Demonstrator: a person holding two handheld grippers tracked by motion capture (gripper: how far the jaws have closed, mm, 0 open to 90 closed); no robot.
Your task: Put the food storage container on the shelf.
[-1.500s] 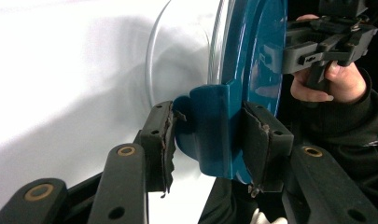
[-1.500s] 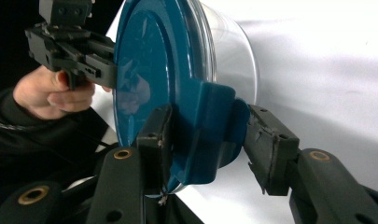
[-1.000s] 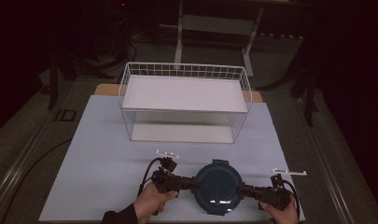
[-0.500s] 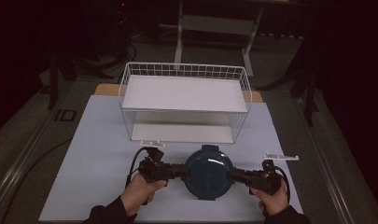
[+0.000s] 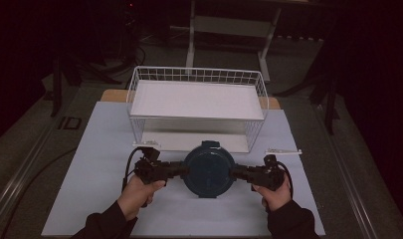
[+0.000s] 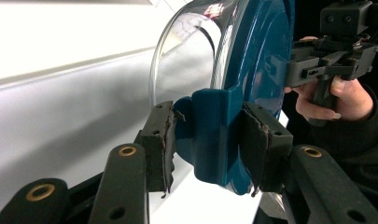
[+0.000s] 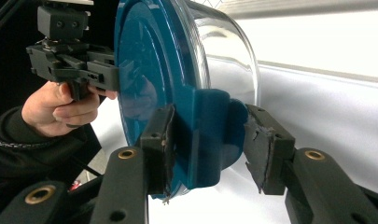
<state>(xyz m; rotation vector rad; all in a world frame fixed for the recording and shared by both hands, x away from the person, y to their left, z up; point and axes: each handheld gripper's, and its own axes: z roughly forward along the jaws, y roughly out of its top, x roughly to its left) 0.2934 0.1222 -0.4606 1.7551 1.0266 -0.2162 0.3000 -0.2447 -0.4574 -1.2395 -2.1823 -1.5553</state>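
Left claw (image 5: 181, 171), right claw (image 5: 237, 174) clamp lidded container (image 5: 209, 169) side tabs, near basket (image 5: 139, 94) front edge

My left gripper (image 6: 207, 140) hides the side tab of the round glass container with the teal lid (image 6: 256, 60). Past my right gripper (image 7: 207, 147), that container's top runs off the picture's edge, and whatever is inside it I cannot make out.
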